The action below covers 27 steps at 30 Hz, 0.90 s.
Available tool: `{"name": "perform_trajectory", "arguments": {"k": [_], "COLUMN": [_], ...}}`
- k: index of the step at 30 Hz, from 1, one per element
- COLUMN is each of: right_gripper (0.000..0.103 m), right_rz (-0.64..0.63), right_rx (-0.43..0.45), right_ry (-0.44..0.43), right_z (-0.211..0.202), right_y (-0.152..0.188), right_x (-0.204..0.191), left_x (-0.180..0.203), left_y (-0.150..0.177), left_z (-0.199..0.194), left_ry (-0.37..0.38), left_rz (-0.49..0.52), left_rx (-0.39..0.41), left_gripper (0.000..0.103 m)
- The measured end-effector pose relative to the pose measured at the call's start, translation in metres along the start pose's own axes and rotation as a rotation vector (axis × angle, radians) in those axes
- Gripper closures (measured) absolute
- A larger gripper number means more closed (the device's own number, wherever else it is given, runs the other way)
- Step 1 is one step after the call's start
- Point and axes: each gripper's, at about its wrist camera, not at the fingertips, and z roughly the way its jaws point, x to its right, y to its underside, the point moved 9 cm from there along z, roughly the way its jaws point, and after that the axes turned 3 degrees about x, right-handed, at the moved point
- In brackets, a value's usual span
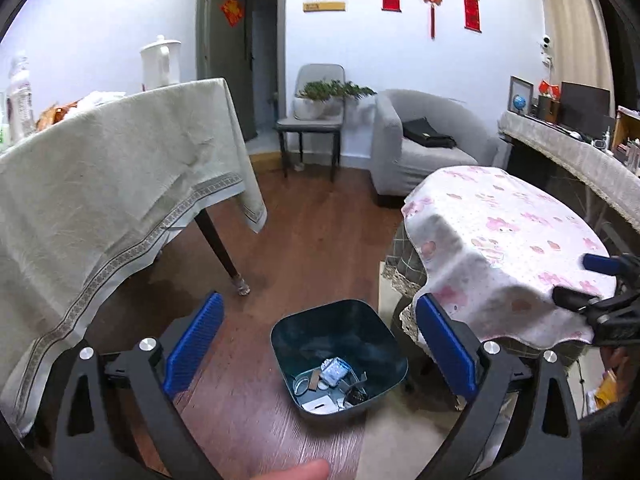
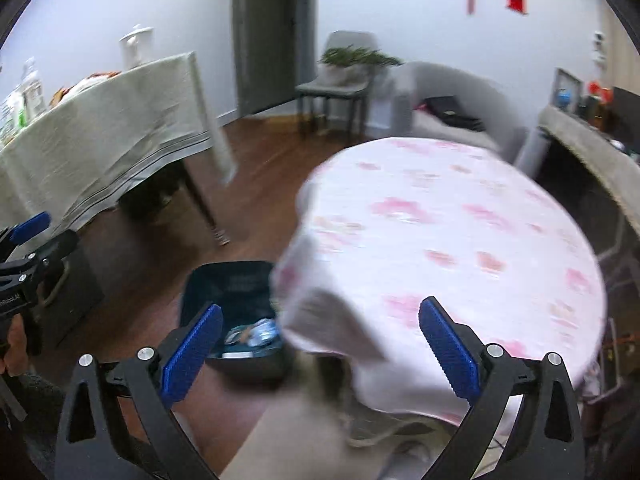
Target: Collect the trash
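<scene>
far left, the big table under its grey-green cloth carries bottles, a white jug and a heap of wrappers or packets that cannot be made out; some may be trash not yet collected. the left gripper stands wide open, nothing between its blue pads, poised above the dark bin on the wood floor. the bin holds collected trash: paper scraps, a foil wrapper, a ring-shaped piece. right of it, the round table's pink-patterned cloth shows bare. the right gripper is likewise wide open and empty. judgement: round table cleared, further collection possible at far left.
</scene>
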Motion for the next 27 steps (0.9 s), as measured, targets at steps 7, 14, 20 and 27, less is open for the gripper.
{"name": "perform_trajectory", "arguments": {"k": [7,14,20,27], "right_gripper": [0.004,0.004,0.004,0.004], "right_rz": [0.012,0.074,0.056,0.026], "right_rx": [0.050,0.036,0.061,0.075], "right_ry": [0.092,0.085,0.037,0.002], "right_z": [-0.020,-0.025,-0.031,-0.034], "right_y": [0.027,0.050,0.049,0.049], "right_x": [0.055,0.088,0.082,0.068], "left_x": [0.033,0.054,0.061,0.064], "left_y": [0.024,0.043,0.053,0.058], "left_z": [0.015,0.029,0.037,0.039], "left_ry": [0.012,0.028,0.020,0.017], "left_rz": [0.019,0.077,0.080,0.072], "left_rx": [0.003,-0.036,-0.069,-0.081], "left_gripper": [0.005,0.005,0.005,0.005]}}
